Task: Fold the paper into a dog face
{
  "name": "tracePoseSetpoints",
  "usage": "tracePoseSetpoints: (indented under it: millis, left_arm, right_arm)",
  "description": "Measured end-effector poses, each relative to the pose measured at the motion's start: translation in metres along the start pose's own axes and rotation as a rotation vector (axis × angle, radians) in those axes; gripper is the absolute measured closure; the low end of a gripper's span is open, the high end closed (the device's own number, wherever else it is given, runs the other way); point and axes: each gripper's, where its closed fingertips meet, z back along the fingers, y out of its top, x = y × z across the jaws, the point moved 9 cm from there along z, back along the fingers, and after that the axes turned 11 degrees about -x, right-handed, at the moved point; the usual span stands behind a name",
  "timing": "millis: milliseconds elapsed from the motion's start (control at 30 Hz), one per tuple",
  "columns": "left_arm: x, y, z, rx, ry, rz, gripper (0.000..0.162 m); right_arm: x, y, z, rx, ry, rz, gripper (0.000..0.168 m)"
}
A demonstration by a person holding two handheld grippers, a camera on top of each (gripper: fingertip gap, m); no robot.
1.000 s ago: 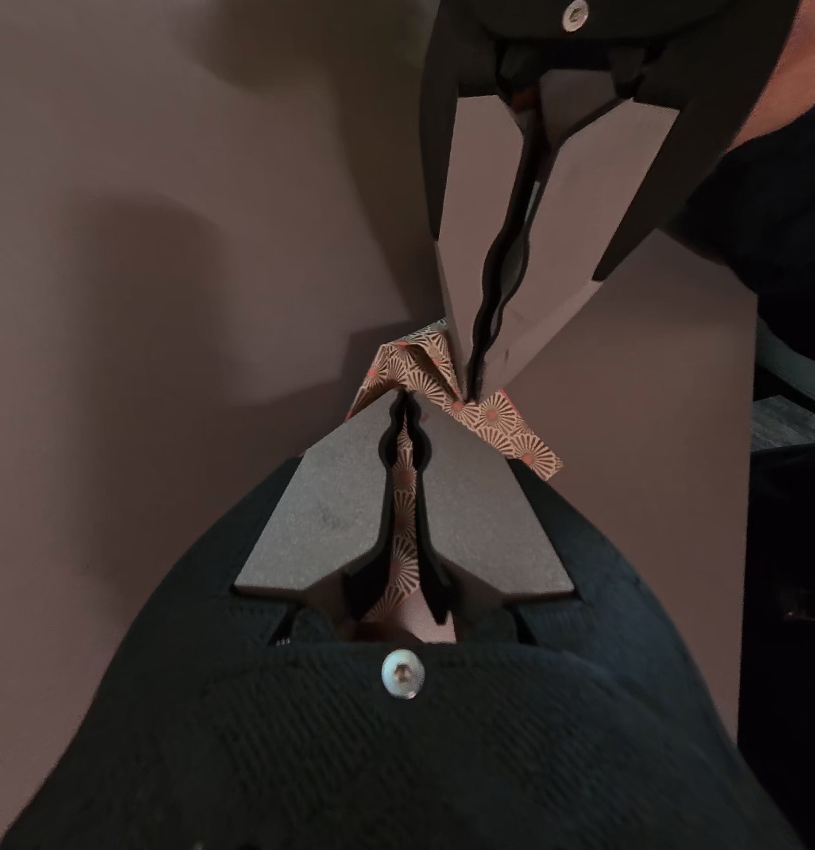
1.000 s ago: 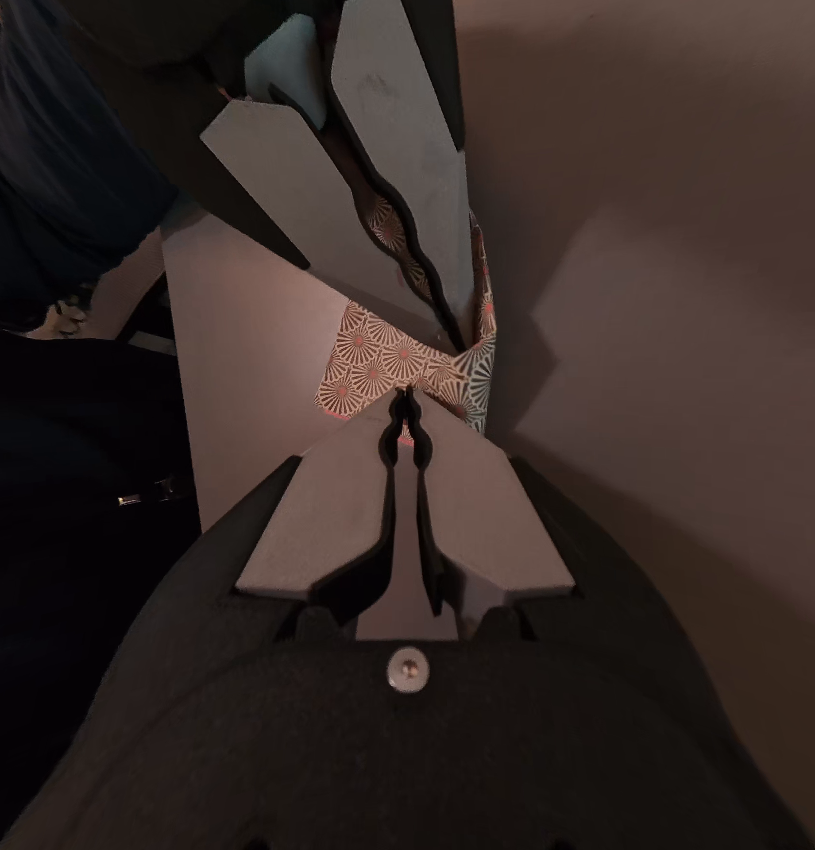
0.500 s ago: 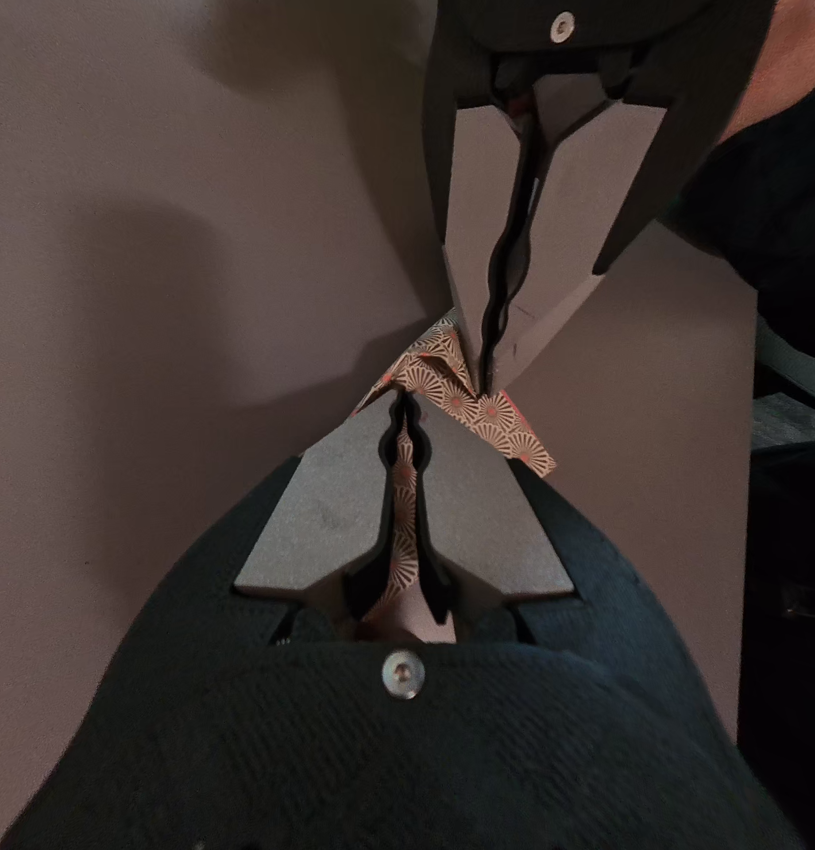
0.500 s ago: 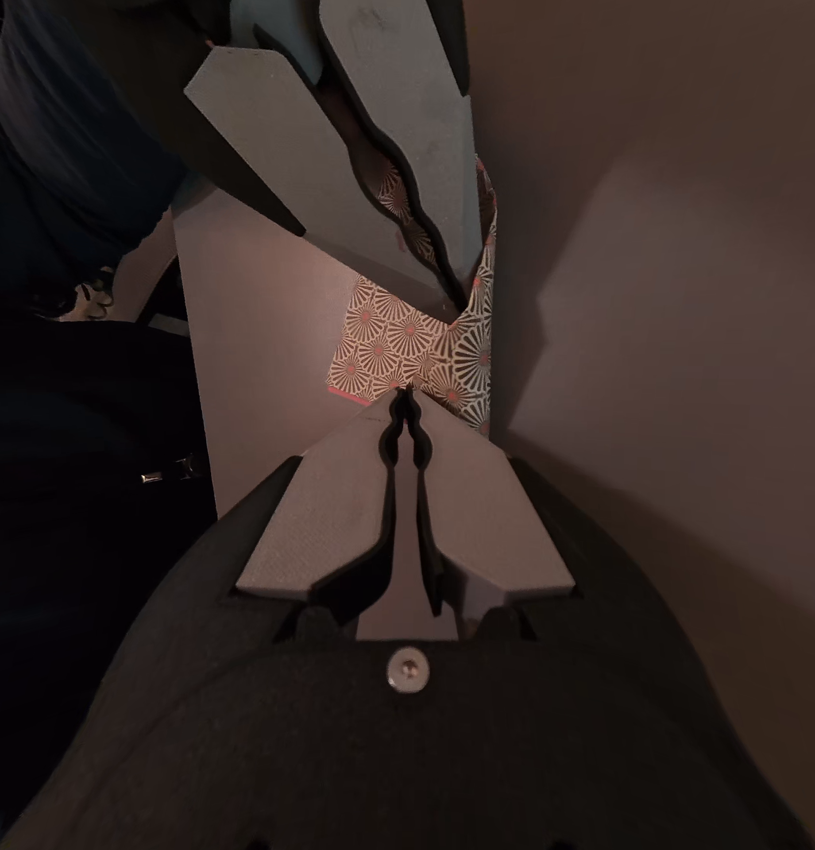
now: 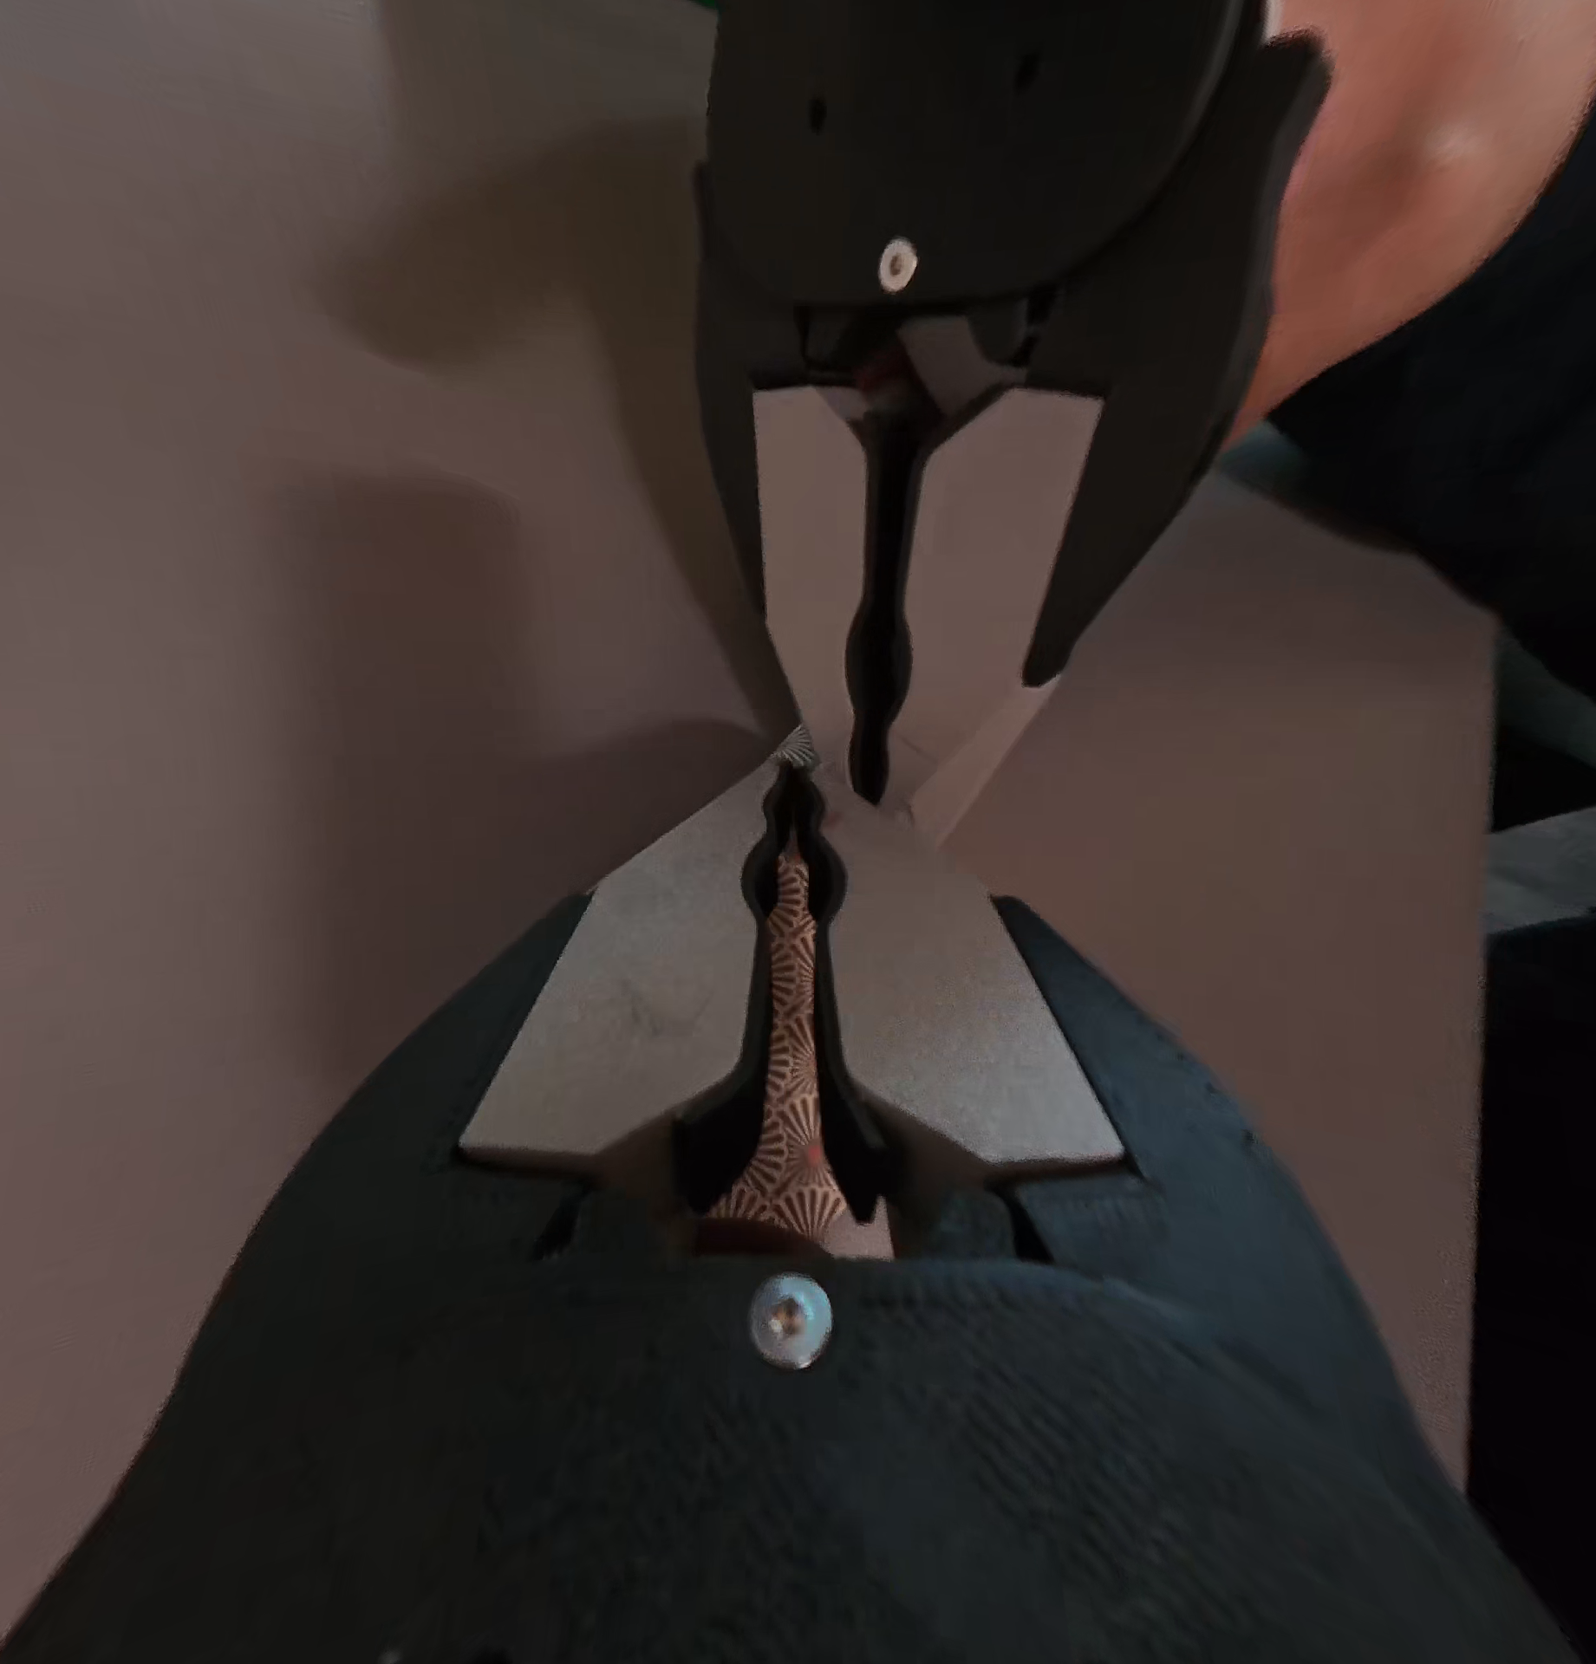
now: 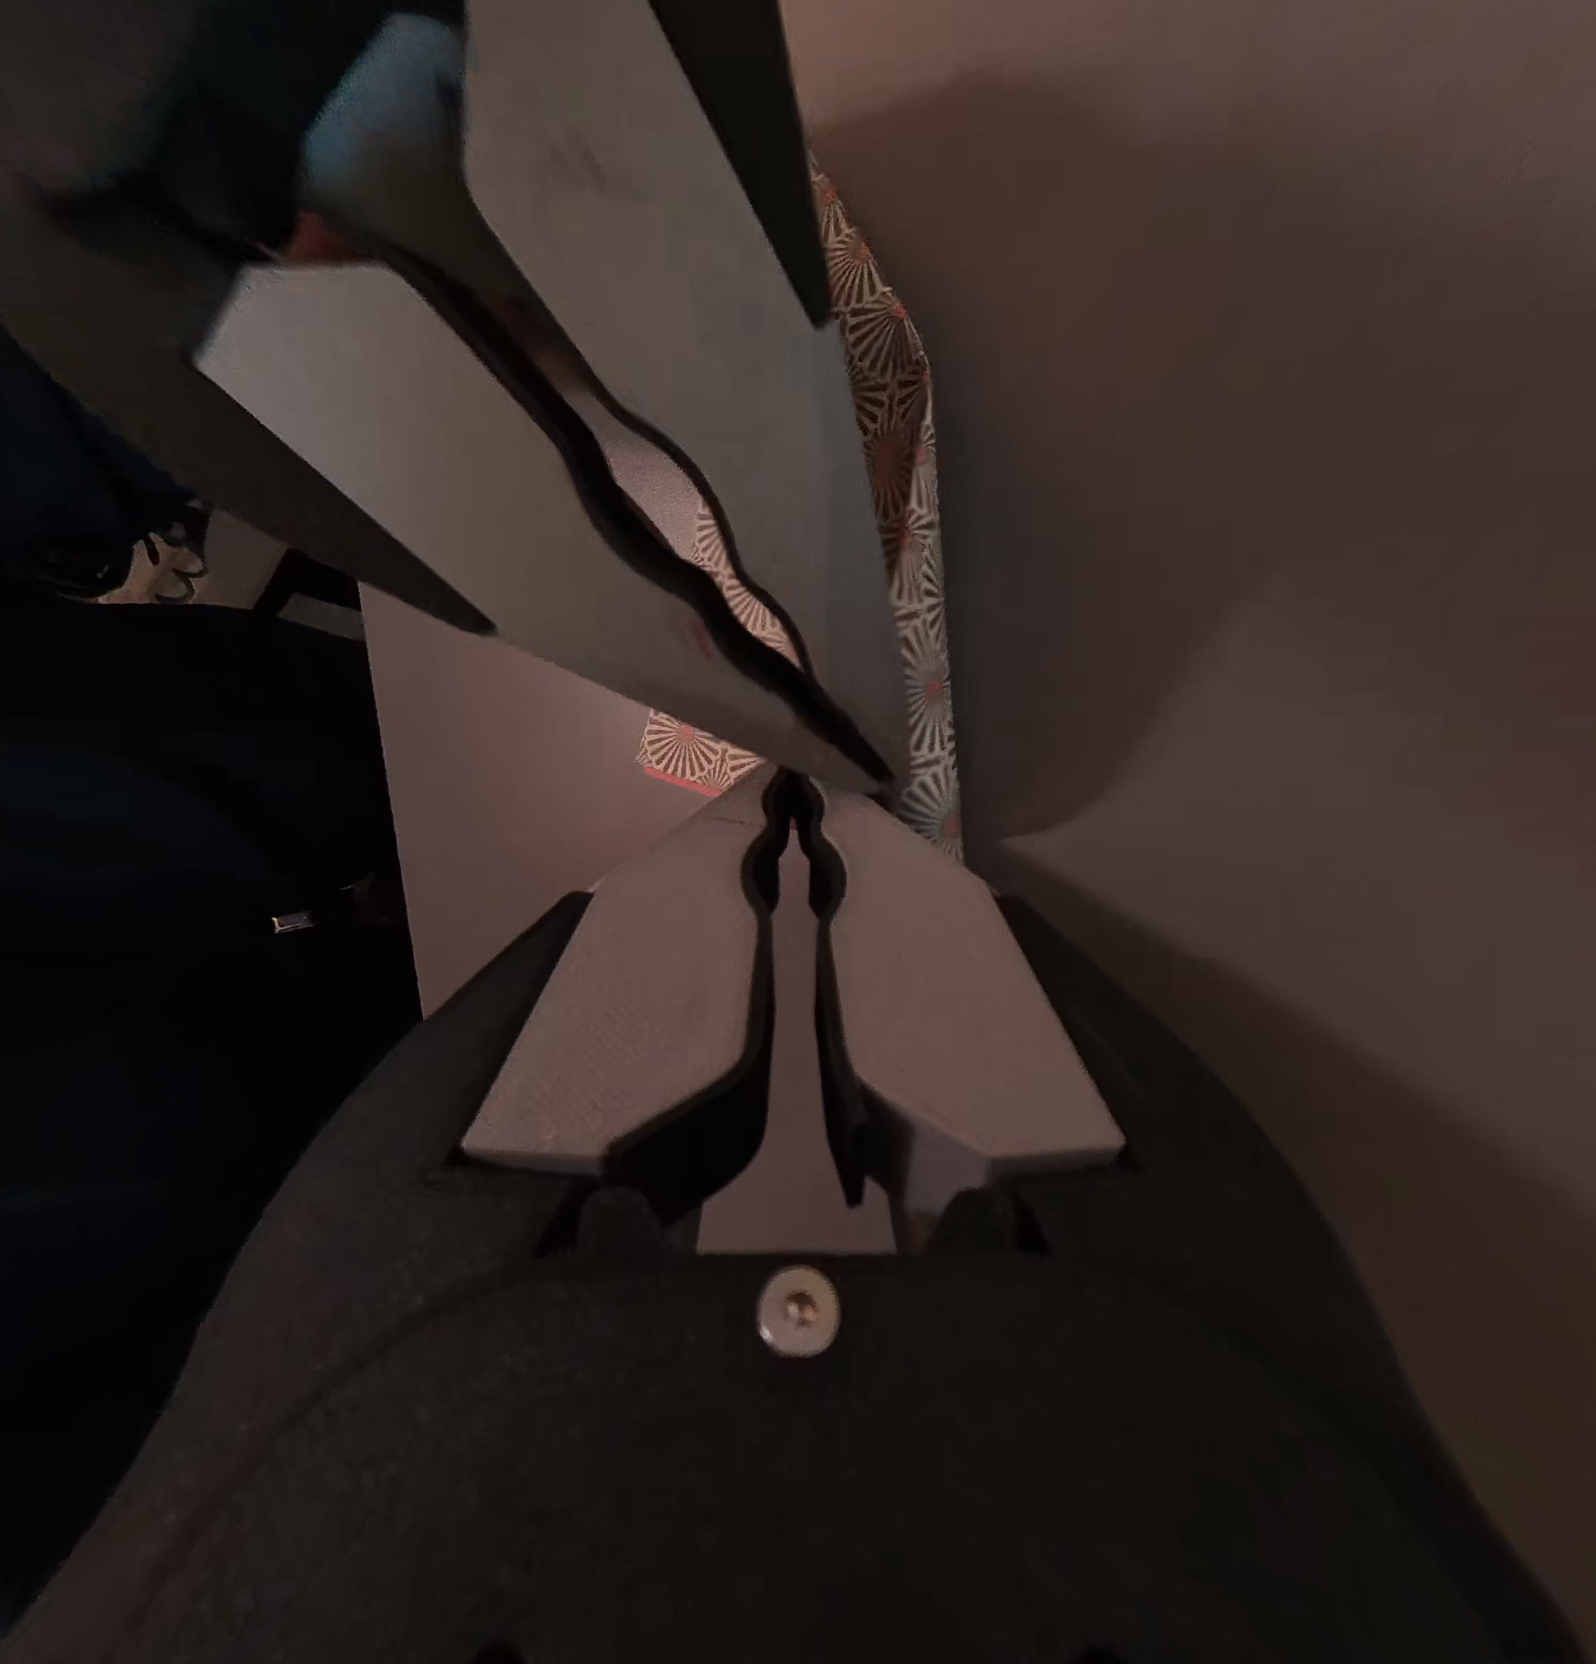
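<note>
Left gripper (image 5: 792,783): jaws together, clamped on paper (image 5: 789,1035); patterned sheet runs down the slot between its fingers, a small tip of it showing past the tips.

Right gripper (image 6: 789,788): jaws together at the tips; pinch on paper looks likely, but the contact is hidden by the other gripper's fingers, so cannot tell. No paper shows in its slot.

Paper: folded, sunburst pattern, held in the air above the surface (image 5: 235,810), between the two sets of tips. In the right wrist view a strip stands on edge along the left gripper's far finger, and a small corner shows below its tips.

Position: both grippers meet tip to tip, nearly touching, at a steep angle to each other.

Step in hand (judged): setting a small fold, perhaps an ear or the muzzle, with one gripper anchoring and the other turning the flap.

Handling notes (judged): keep the anchor firm; turn the flap about the intended line, not away from it; press along the crease. Thin paper tears or slips if pulled.
</note>
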Motion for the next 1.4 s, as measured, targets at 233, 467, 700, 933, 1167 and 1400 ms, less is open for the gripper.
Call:
tracePoseSetpoints:
  millis: [233,467,700,933,1167,1400]
  left_arm:
    - [-0.002,-0.004,-0.001,0.011,-0.016,0.011,0.162]
    - [-0.007,-0.014,-0.001,0.017,-0.028,0.01,0.162]
    - [-0.008,-0.018,-0.004,-0.017,-0.01,-0.025,0.162]
    - [-0.009,-0.019,-0.003,-0.016,-0.025,-0.028,0.162]
    - [-0.009,-0.019,-0.003,-0.015,-0.031,-0.024,0.162]
    - [-0.01,-0.021,0.0,-0.012,-0.02,-0.016,0.162]
  right_arm:
    - [-0.001,-0.001,0.0,-0.007,0.005,-0.004,0.168]
    - [0.0,-0.002,0.0,-0.008,0.019,-0.013,0.168]
    - [-0.003,-0.002,-0.002,-0.017,0.018,0.005,0.168]
    - [-0.009,-0.002,0.028,0.16,0.091,0.028,0.153]
    - [0.008,-0.002,0.026,0.183,0.046,-0.048,0.163]
    - [0.019,0.002,0.004,0.124,0.052,-0.122,0.168]
